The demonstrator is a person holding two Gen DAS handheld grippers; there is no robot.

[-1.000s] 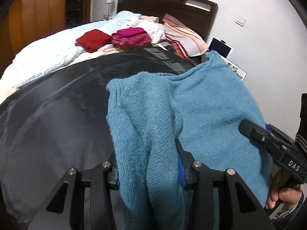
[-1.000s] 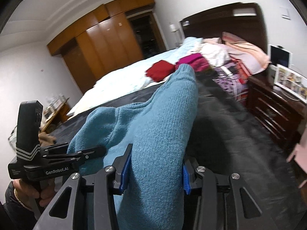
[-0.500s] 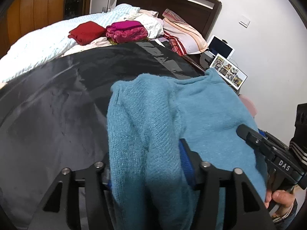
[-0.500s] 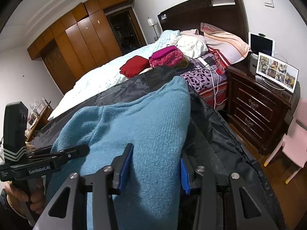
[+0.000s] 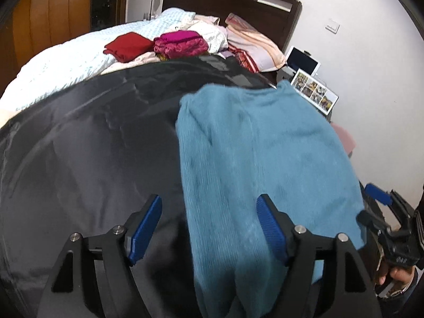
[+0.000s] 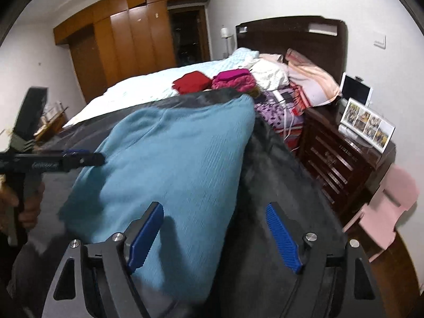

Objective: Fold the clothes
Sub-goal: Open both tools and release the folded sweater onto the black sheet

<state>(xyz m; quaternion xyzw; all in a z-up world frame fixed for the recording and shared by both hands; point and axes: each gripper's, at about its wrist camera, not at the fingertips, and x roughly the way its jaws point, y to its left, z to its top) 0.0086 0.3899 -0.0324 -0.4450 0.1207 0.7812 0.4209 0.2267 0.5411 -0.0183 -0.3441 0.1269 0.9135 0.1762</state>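
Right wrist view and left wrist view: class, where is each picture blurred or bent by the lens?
Right wrist view: the left gripper at the frame's edge is smeared by motion, and the wardrobe bows with fisheye distortion. Left wrist view: the blue sweater looks soft, and the headboard curves.

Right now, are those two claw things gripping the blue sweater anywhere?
No. Both the left gripper and right gripper are open; the teal sweater lies loose on the dark cover.

The left gripper and the right gripper share one build: black angular frames, silver screw heads, fingers lined with ribbed blue pads. White lettering marks the handles, held by bare-skinned hands.
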